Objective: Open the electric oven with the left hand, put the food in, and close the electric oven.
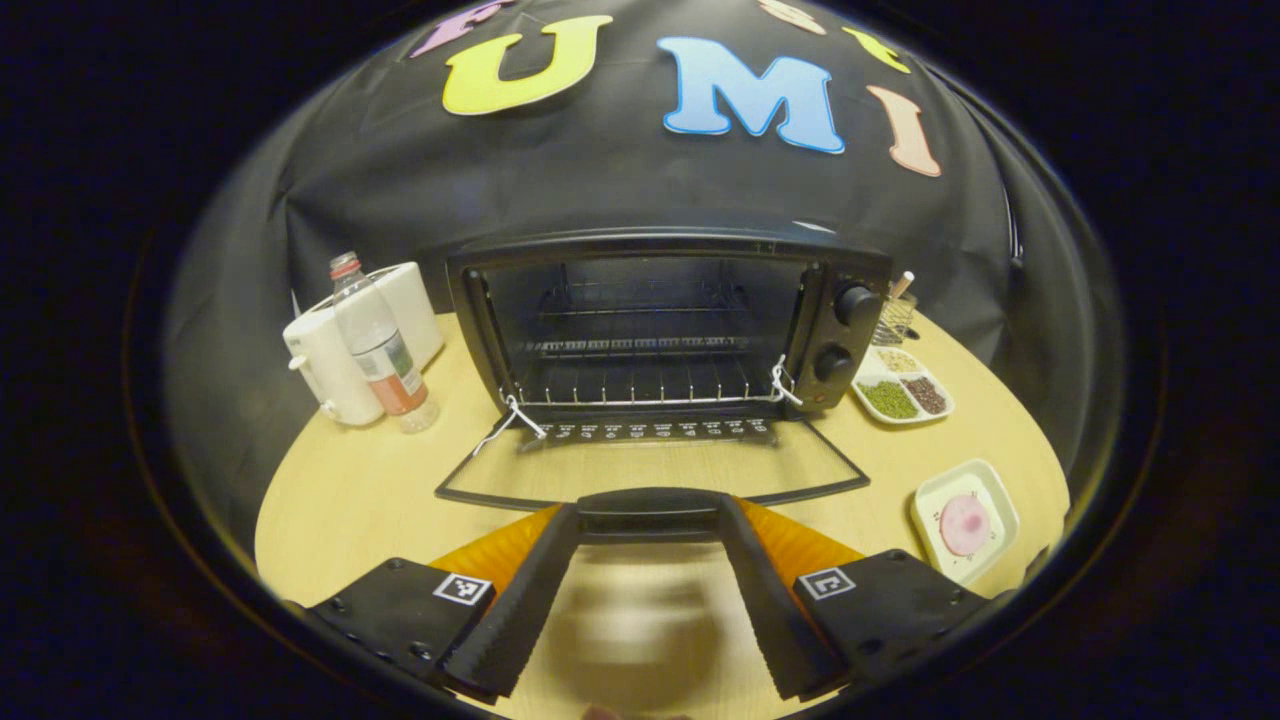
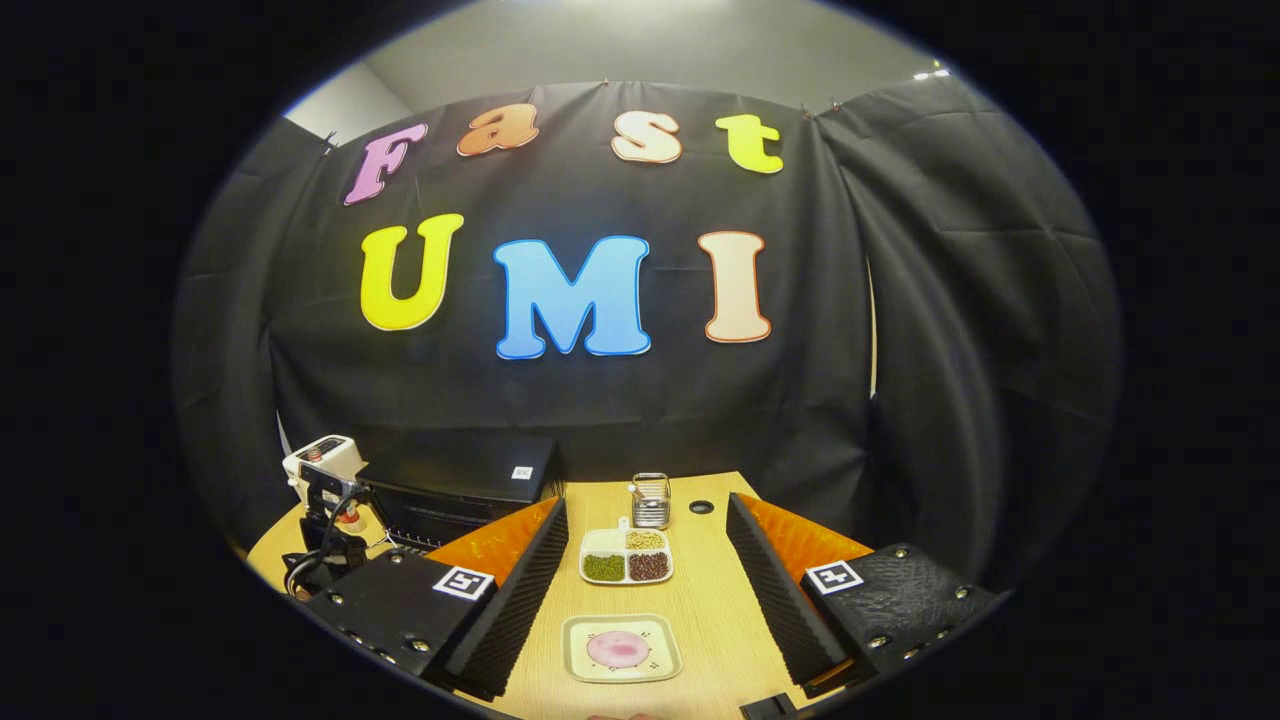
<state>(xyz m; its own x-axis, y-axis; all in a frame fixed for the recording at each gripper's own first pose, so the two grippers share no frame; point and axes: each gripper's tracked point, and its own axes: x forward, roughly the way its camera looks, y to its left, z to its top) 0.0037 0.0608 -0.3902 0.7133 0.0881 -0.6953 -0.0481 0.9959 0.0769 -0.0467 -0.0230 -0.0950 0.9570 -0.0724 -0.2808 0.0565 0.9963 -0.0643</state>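
Black oven [image 1: 660,330] sits at frame centre in the left gripper view, door [image 1: 650,470] dropped flat onto the light wood surface [image 1: 350,500], cavity and wire rack [image 1: 640,345] exposed. Door handle [image 1: 648,505] lies at the tips of the left claw [image 1: 648,520]; the fingers [image 1: 520,600] flank its two ends, spread wide. Whether they touch it I cannot tell. White string ties show at both lower corners of the opening.

Food: pink round item [image 2: 620,648] on a small square white plate [image 2: 575,665], bottom centre of the right gripper view, straight ahead between the fingers of the right claw [image 2: 640,600], which is spread and empty, above the surface. In the left gripper view the same plate sits lower right, near the door's right corner.

Other stuff: divided dish [image 2: 626,556] with green and dark beans beyond the plate, metal mesh holder [image 2: 650,498] behind it, clear bottle [image 1: 380,350] and white appliance [image 1: 330,355] in the left part of the left gripper view.

Judged stage: oven open, food not yet picked up.

Risks:
- Plate is low and flat, so the right claw may slide off the rim or tip the food out.
- Carrying it left, the plate could clip the open door or the bean dish.
- Rack bars could snag the plate edge on entry.
- Closing the door with the left claw spread may let the handle slip.
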